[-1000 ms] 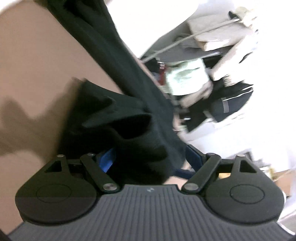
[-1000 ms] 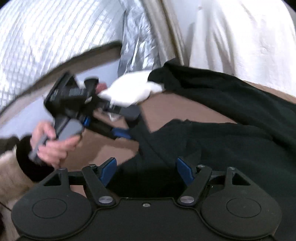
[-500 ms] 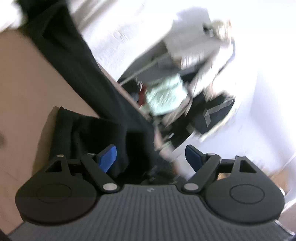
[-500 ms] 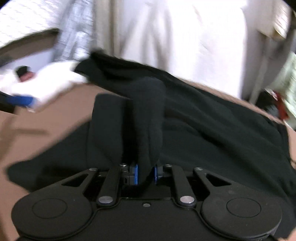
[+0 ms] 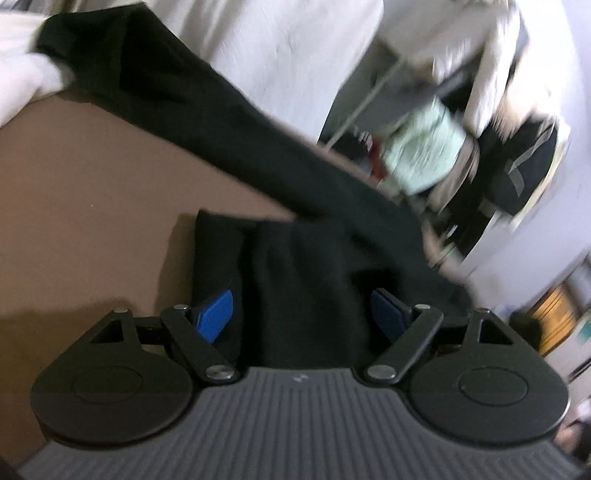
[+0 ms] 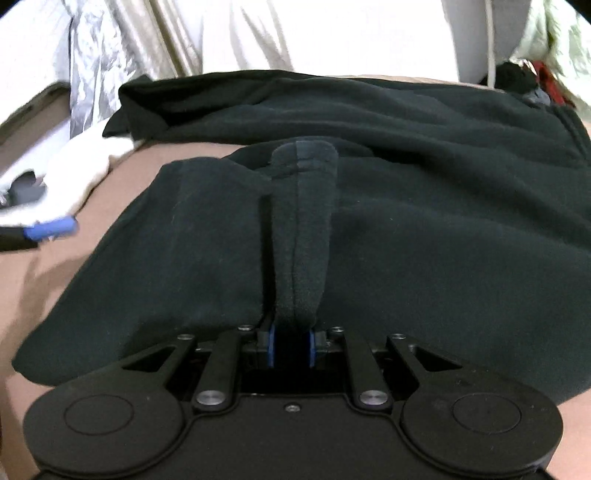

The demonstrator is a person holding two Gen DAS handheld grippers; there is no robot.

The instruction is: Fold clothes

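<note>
While the black garment (image 5: 288, 155) is spread across the brown table (image 5: 74, 192), the left gripper (image 5: 303, 314) is held wide open over one fold, its pads clear of the cloth. A raised ridge of the same garment is pinched by the right gripper (image 6: 291, 345), whose jaws have just been closing

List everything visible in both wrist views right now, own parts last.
black fleece garment: one, black, spread over the brown surface; a pinched ridge of it runs up from the right jaws
brown surface: one, brown, under the garment
white cloth: one, white, at the garment's far left corner
pale curtain: one, off-white, behind the surface
silver quilted sheet: one, silver, far left background
clothes clutter: several blurred items, pale green, black, beige, beyond the surface's right edge
left gripper: one, black with blue pads, jaws wide over a garment fold, pads not pressing
right gripper: one, black with blue pads, shut on the fleece ridge
</note>
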